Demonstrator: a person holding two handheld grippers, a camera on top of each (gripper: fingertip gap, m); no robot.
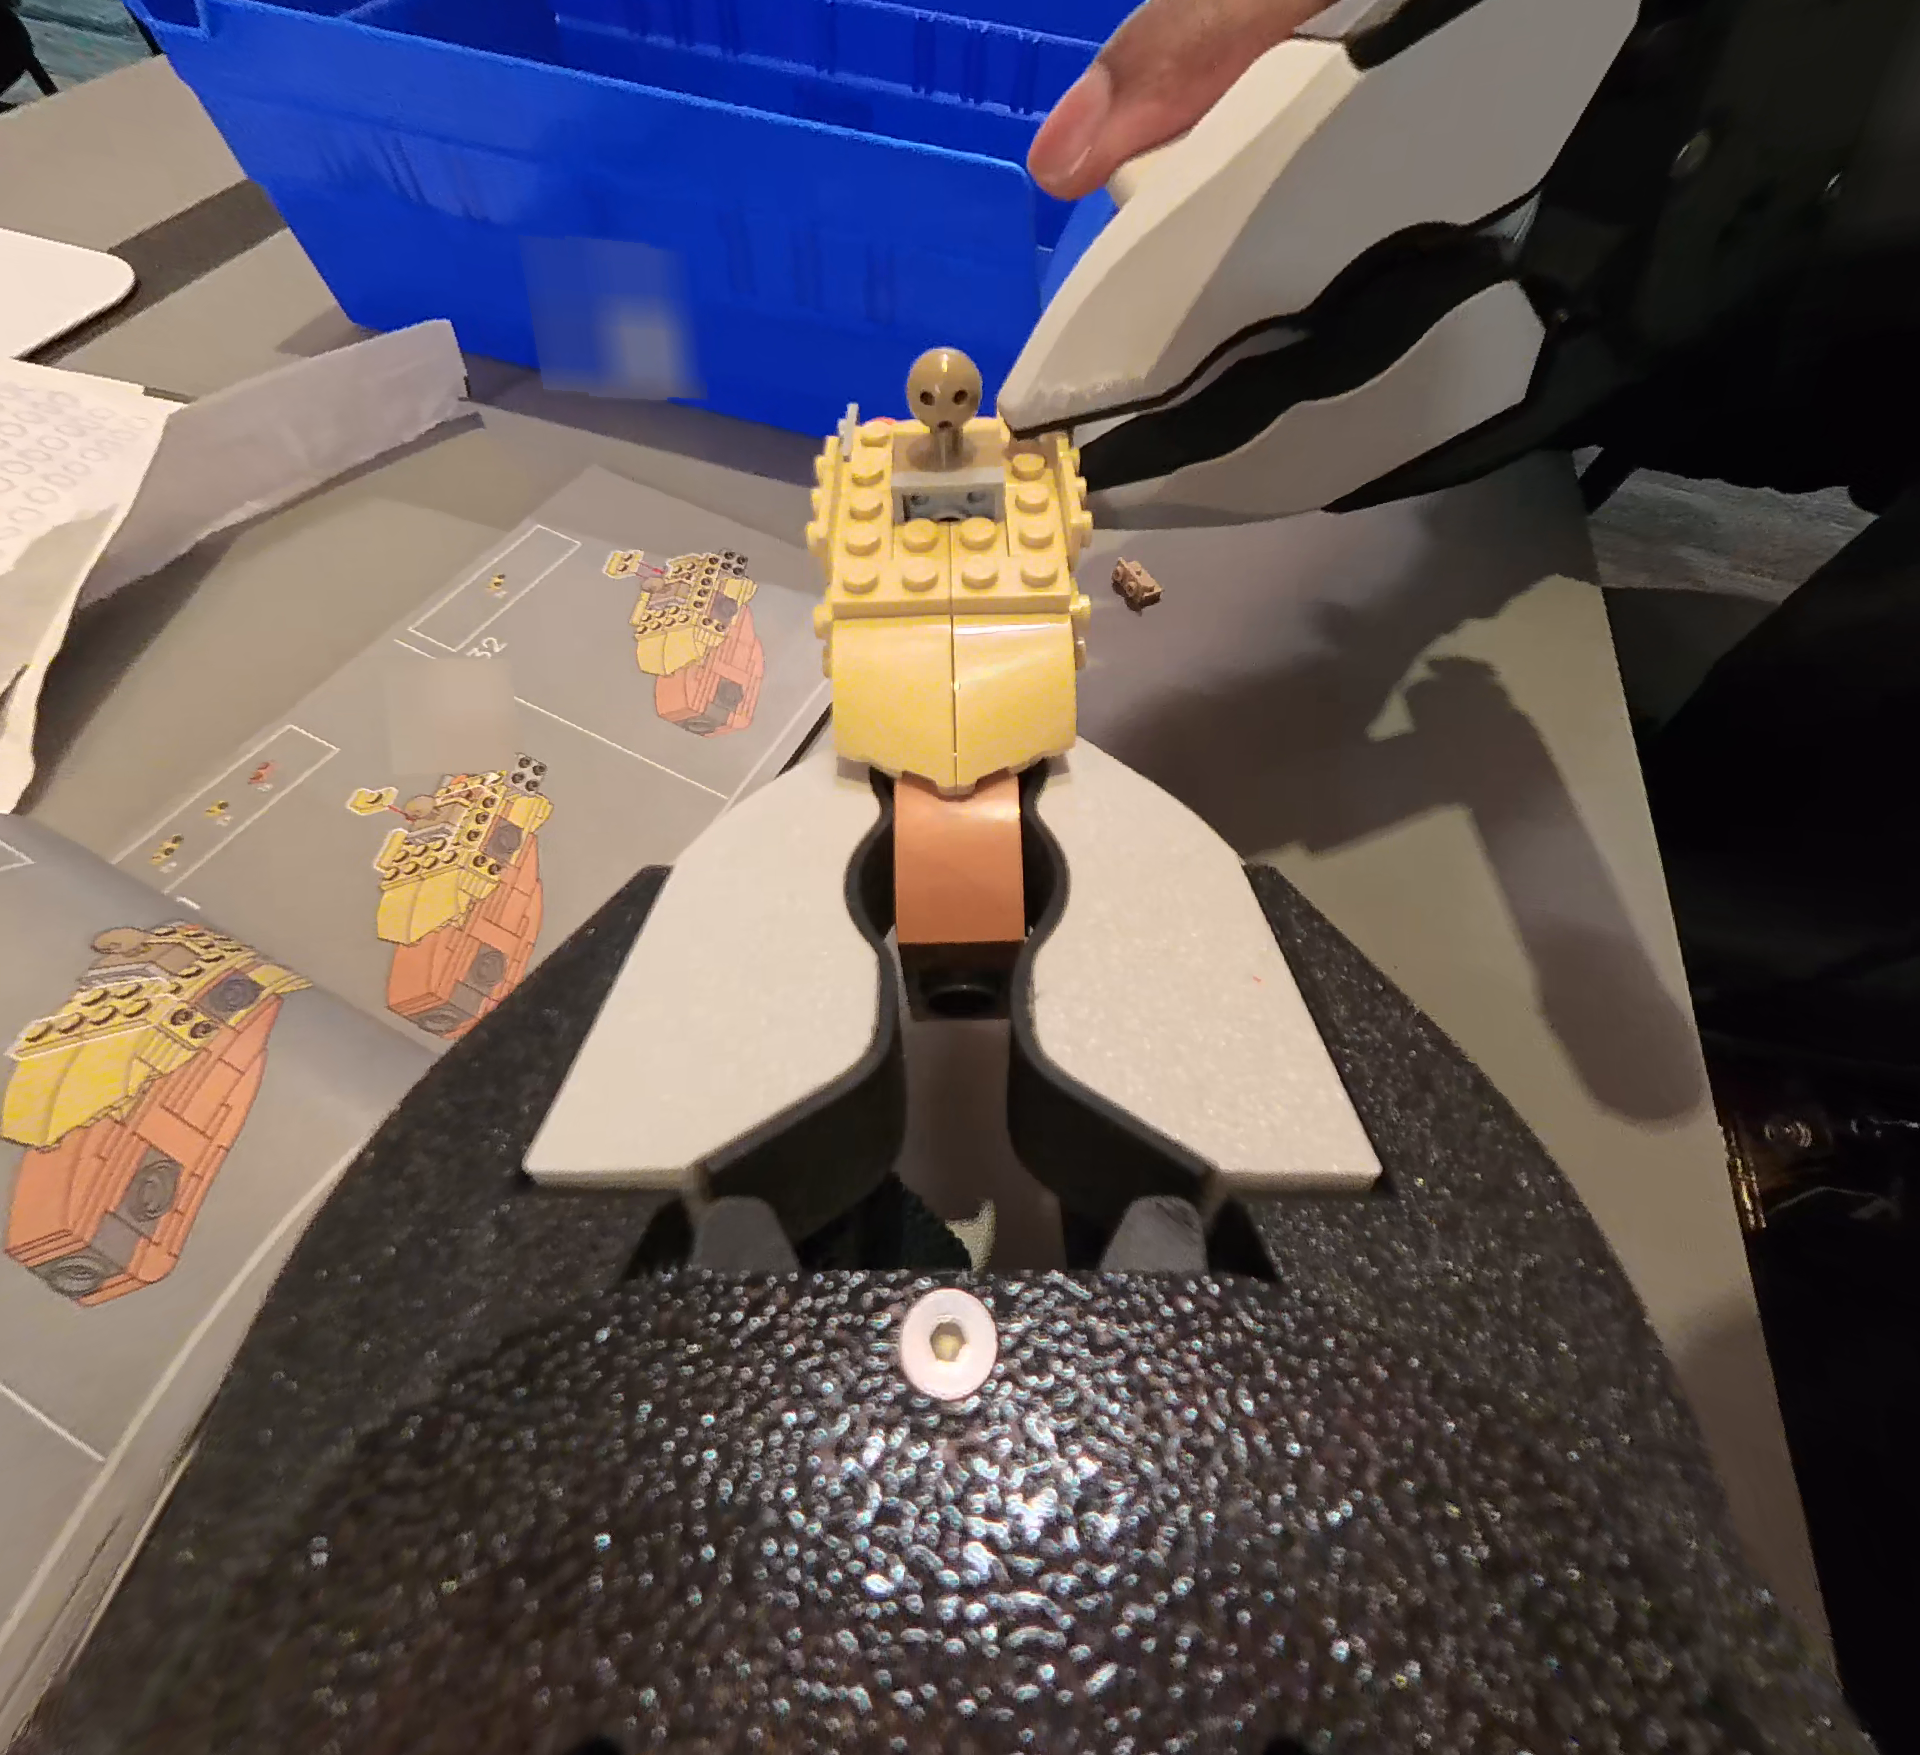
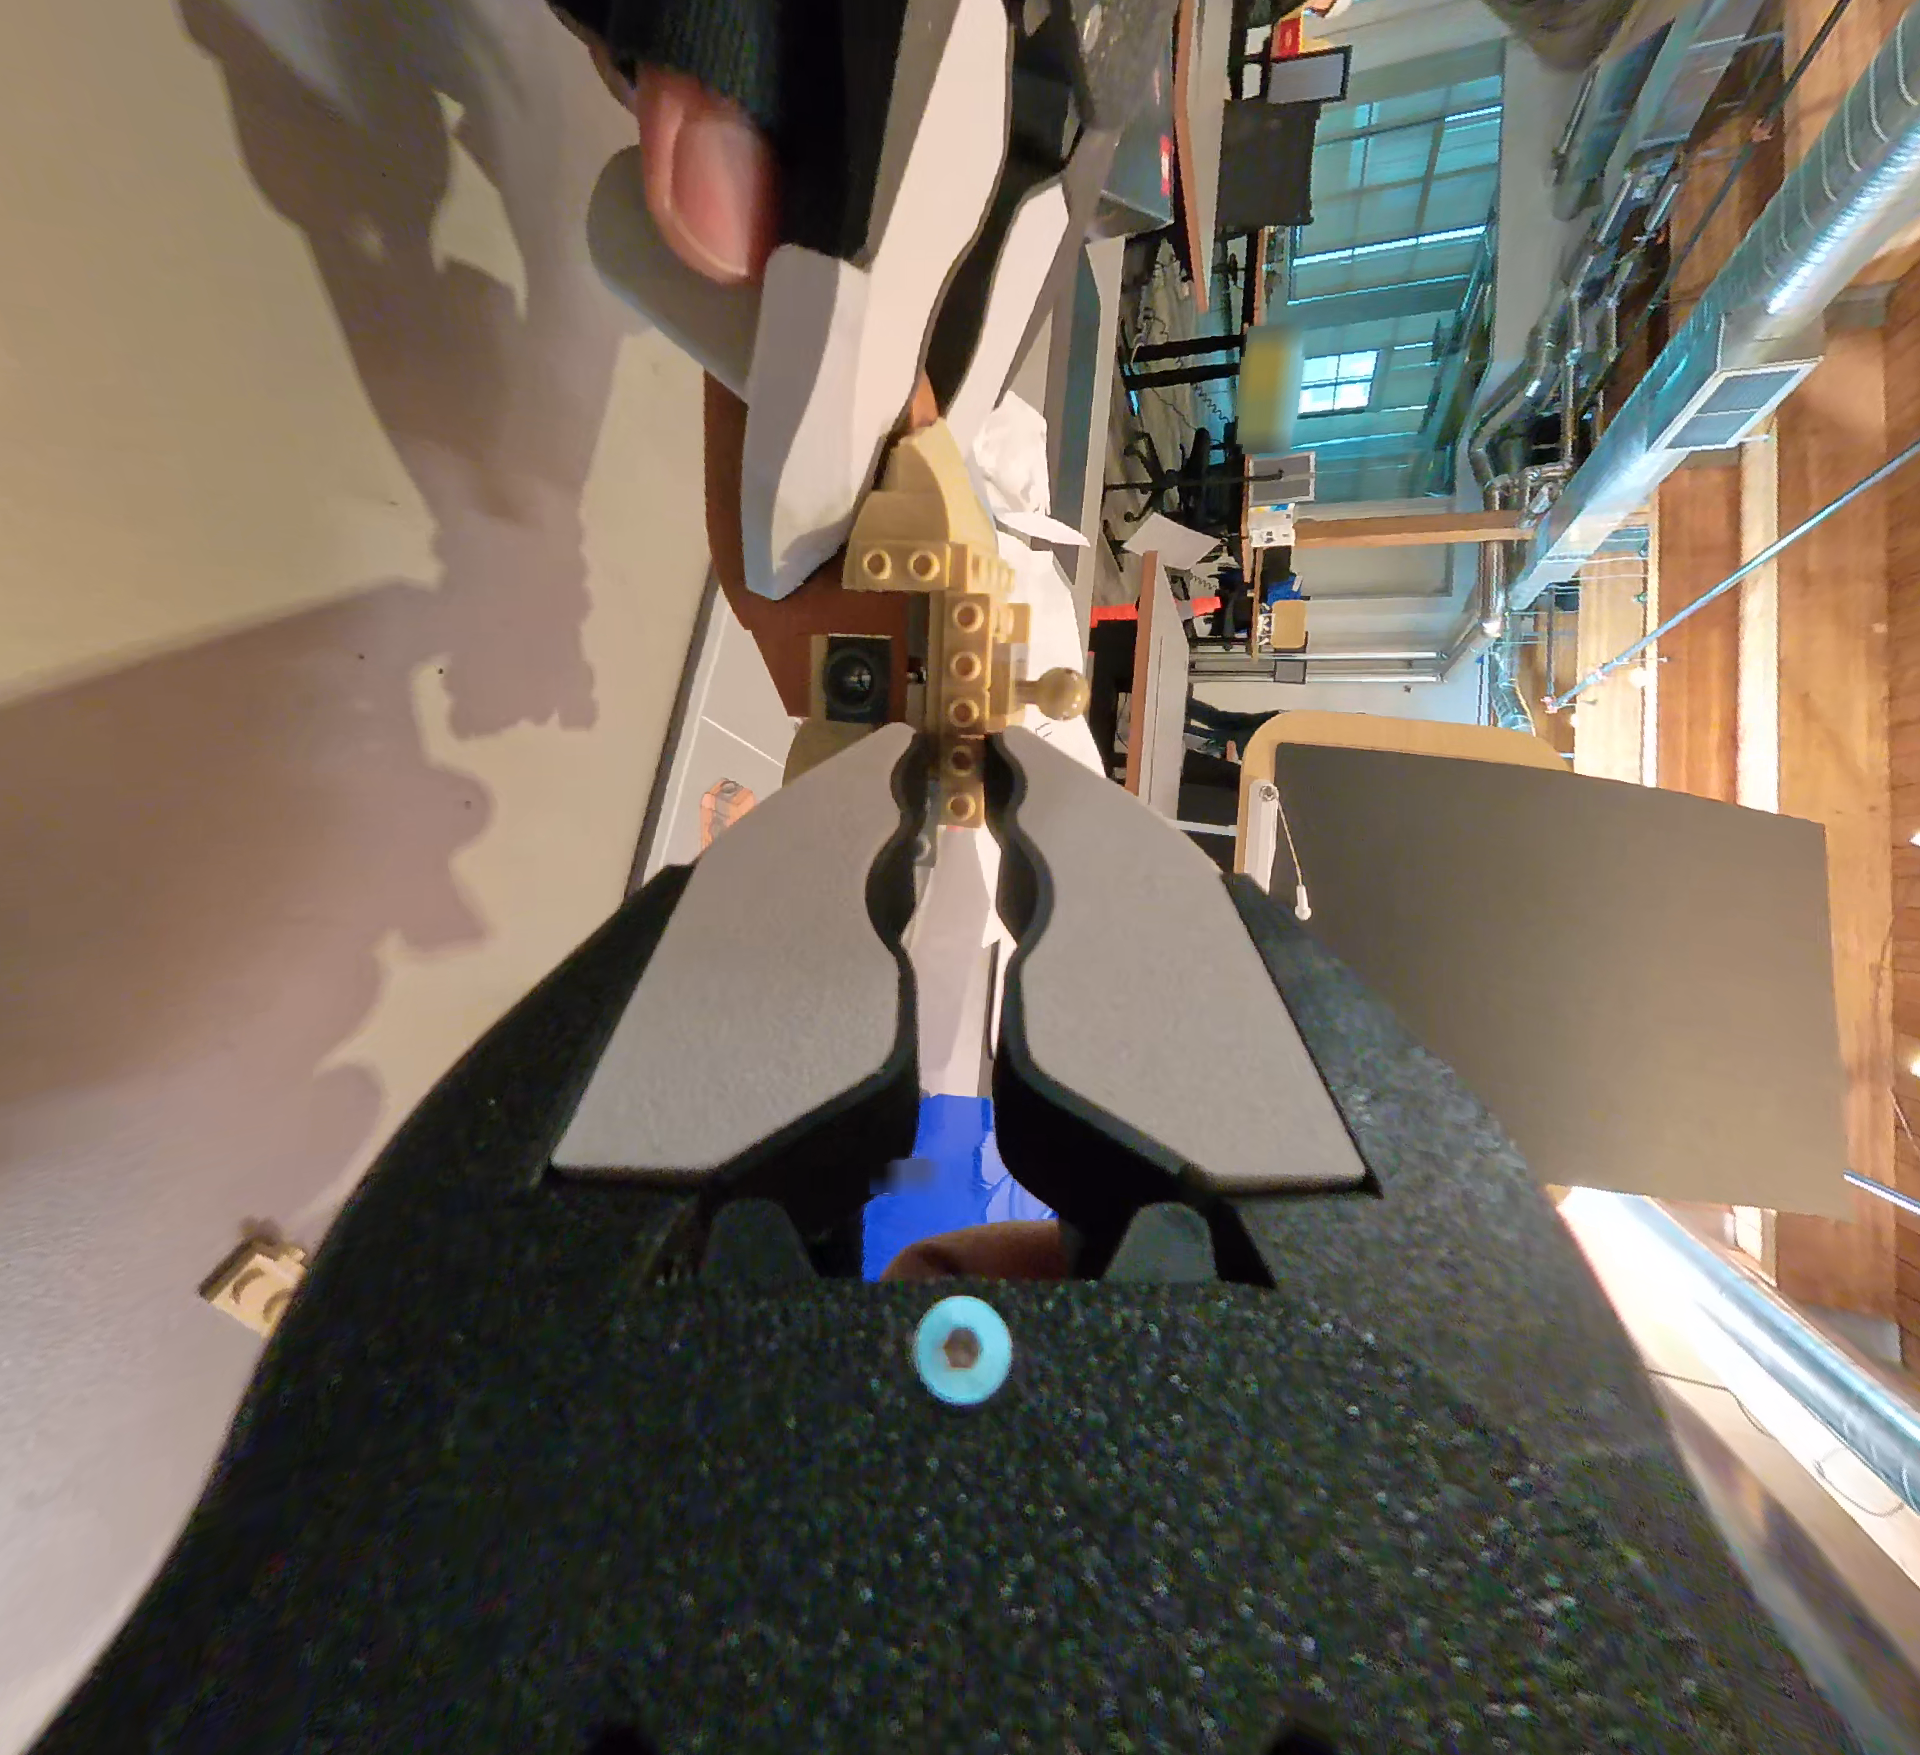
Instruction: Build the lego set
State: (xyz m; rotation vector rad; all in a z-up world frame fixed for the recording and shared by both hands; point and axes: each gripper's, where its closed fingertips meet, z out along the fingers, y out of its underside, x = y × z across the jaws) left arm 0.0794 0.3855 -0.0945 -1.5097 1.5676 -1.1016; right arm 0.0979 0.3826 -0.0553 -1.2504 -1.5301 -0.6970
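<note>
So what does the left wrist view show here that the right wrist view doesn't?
Only the left wrist view shows the open instruction booklet and the whole blue bin behind the model. Only the right wrist view shows the room beyond the table and a black panel. Both show the tan lego model, the left gripper clamping its brown end, the right gripper at its far edge, and a loose small piece.

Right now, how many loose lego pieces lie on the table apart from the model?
1. A small brown piece lies on the grey table, right of the tan model that both tongs hold. More may be hidden inside the blue bin.
</note>
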